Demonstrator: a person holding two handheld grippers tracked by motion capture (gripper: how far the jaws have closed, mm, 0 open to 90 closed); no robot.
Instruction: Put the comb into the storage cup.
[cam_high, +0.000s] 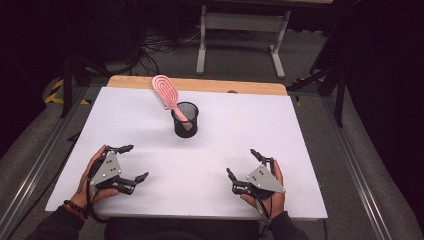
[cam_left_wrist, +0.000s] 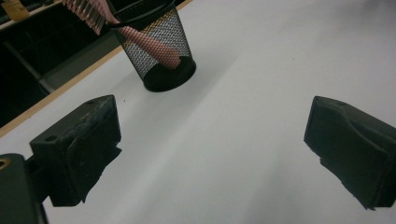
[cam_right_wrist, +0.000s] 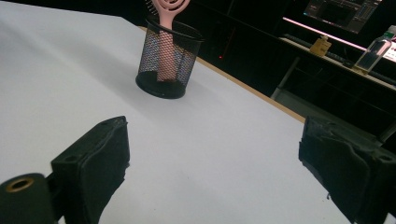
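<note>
A pink hairbrush (cam_high: 166, 93) stands handle-down in a black mesh cup (cam_high: 185, 120) near the middle of the white table (cam_high: 125, 115), its head leaning out to the left. The cup (cam_left_wrist: 161, 51) and the brush handle (cam_left_wrist: 149, 44) appear at the top of the left gripper view. The right gripper view has the cup (cam_right_wrist: 168, 58) and the brush (cam_right_wrist: 166, 18) upper left. My left gripper (cam_high: 134, 162) rests open at the front left, nothing between its jaws. My right gripper (cam_high: 242, 163) rests open at the front right, also holding nothing.
A wooden strip (cam_high: 200, 84) borders the table's far edge. Beyond it stand a grey desk frame (cam_high: 240, 30) and floor cables. In the right gripper view a bottle (cam_right_wrist: 373, 51) and a monitor (cam_right_wrist: 343, 11) sit on a dark bench.
</note>
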